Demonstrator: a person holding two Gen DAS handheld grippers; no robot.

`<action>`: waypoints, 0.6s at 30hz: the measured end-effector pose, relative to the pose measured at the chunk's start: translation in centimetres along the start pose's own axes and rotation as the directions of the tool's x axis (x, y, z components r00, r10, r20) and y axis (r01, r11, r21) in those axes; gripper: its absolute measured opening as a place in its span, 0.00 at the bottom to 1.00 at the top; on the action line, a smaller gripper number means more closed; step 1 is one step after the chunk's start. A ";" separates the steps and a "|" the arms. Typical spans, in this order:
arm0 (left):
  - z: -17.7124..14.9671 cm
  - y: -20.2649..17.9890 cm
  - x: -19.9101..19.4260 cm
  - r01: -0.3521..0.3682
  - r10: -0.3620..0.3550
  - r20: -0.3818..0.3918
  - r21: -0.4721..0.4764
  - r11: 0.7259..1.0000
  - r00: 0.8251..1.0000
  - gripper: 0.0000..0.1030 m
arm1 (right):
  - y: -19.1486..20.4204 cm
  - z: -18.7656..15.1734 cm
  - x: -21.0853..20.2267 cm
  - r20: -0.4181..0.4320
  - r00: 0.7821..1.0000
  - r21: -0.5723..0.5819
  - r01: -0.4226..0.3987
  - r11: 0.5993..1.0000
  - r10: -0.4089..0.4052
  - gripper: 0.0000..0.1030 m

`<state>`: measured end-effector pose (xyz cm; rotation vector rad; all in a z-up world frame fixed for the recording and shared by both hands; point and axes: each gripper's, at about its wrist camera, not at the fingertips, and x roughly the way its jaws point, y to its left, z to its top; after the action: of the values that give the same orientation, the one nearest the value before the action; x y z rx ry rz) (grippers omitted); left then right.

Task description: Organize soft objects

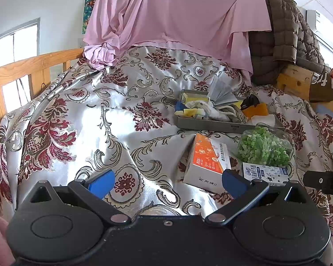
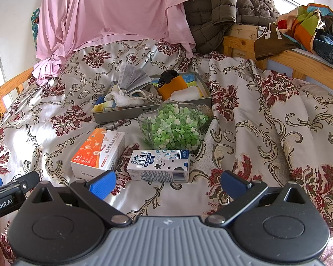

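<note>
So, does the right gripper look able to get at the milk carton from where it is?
Probably yes. The right gripper is open, and the milk carton lies flat on the bedspread straight ahead of its fingers, nothing between; the orange box sits just beside it.

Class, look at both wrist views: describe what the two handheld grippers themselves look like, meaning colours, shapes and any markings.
Each gripper has two bright blue pads on black linkage arms with silver pivot pins, hinged on two round black discs. The left gripper has a plain black body. The right gripper has a grey ribbed body with a small logo. In the right wrist view, the left gripper's black side carries white lettering ending "nRobot.AI".
</note>
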<state>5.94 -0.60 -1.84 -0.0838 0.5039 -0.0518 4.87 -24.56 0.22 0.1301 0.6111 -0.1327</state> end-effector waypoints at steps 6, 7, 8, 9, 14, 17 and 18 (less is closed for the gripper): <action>0.0 0.0 0.0 -0.001 0.001 0.000 0.000 1.000 1.000 0.99 | 0.0 0.0 0.0 0.000 1.000 -0.001 0.000 1.000 0.000 1.00; 0.0 0.0 0.0 0.000 0.000 0.000 0.000 1.000 1.000 0.99 | 0.0 0.0 0.0 -0.001 1.000 -0.001 0.000 1.000 0.000 1.00; 0.0 0.1 0.0 -0.001 0.001 -0.001 0.000 1.000 1.000 0.99 | 0.0 0.0 0.0 -0.001 1.000 -0.001 0.000 1.000 0.000 1.00; 0.0 0.0 0.0 0.000 0.000 -0.001 0.001 1.000 1.000 0.99 | 0.0 0.0 0.0 -0.001 1.000 -0.001 0.000 1.000 0.000 1.00; 0.0 -0.1 0.0 -0.002 0.002 -0.001 0.001 1.000 1.000 0.99 | 0.0 0.0 0.0 -0.001 1.000 -0.001 0.000 1.000 0.000 1.00; 0.0 0.0 0.0 -0.002 0.002 -0.002 0.000 1.000 1.000 0.99 | 0.0 0.0 0.0 -0.001 1.000 -0.001 0.000 1.000 0.000 1.00; 0.0 0.0 0.1 -0.002 0.002 -0.002 0.001 1.000 1.000 0.99 | 0.0 0.0 0.0 -0.001 1.000 -0.001 0.000 1.000 0.000 1.00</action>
<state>6.00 -0.64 -1.86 -0.0826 0.5063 -0.0499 4.88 -24.56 0.22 0.1292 0.6118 -0.1321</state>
